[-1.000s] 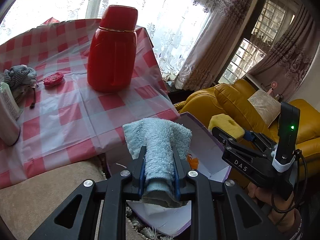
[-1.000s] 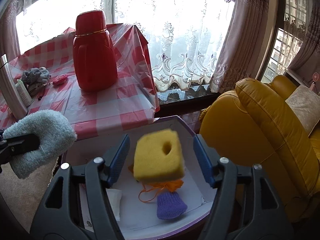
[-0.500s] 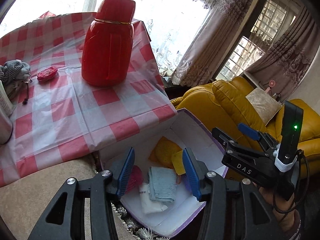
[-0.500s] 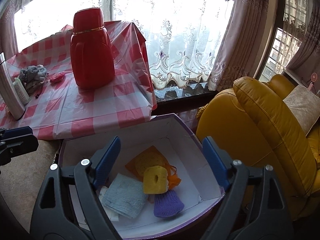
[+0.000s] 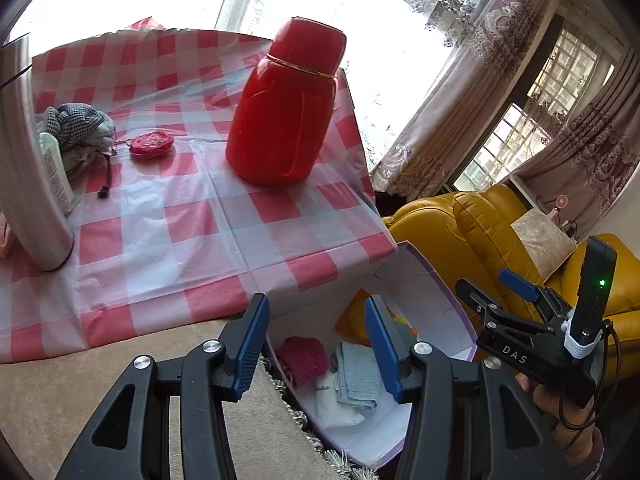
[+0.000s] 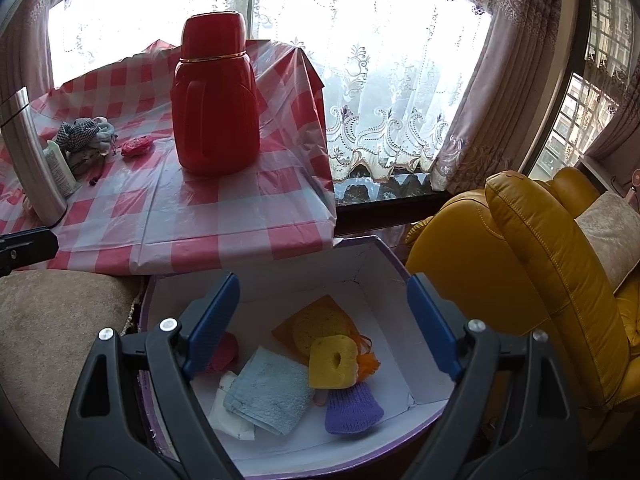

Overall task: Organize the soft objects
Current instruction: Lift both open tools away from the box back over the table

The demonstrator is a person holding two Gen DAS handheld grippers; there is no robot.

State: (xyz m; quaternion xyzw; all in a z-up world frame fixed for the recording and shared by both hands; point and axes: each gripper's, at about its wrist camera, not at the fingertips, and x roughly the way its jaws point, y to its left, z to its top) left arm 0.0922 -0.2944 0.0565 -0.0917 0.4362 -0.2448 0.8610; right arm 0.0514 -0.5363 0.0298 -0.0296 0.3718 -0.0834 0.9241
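One white box (image 6: 360,264) with a purple rim stands low beside the desk (image 6: 192,216), between a beige cushion at 9 o'clock and a yellow sofa (image 6: 532,280) at 3 o'clock. In the box I count seven soft things: one light blue towel (image 6: 270,394), one yellow sponge with a hole (image 6: 334,364), one purple knitted piece (image 6: 352,408), one pink knitted piece (image 6: 224,354), one white packet (image 6: 230,416) under the towel, one round yellow sponge (image 6: 316,326), and one orange net bag (image 6: 366,360) below it. The sponge with the hole lies at the centre, touching the purple piece at its 6 o'clock; the towel is at its 9 o'clock.

On the desk with the red checked cloth stand one red thermos (image 6: 216,100), one small red pouch (image 6: 137,146), one heap of cloth (image 6: 82,132) and one white tube (image 6: 60,168).

There are two tongs. The right tongs (image 6: 323,320) point down over the box, the jaws wide and empty. The left tongs (image 5: 316,344) point down at the box's near left edge, the jaws half apart and empty. In the left wrist view, a hand (image 5: 560,408) at 4 o'clock holds the right tongs from below.
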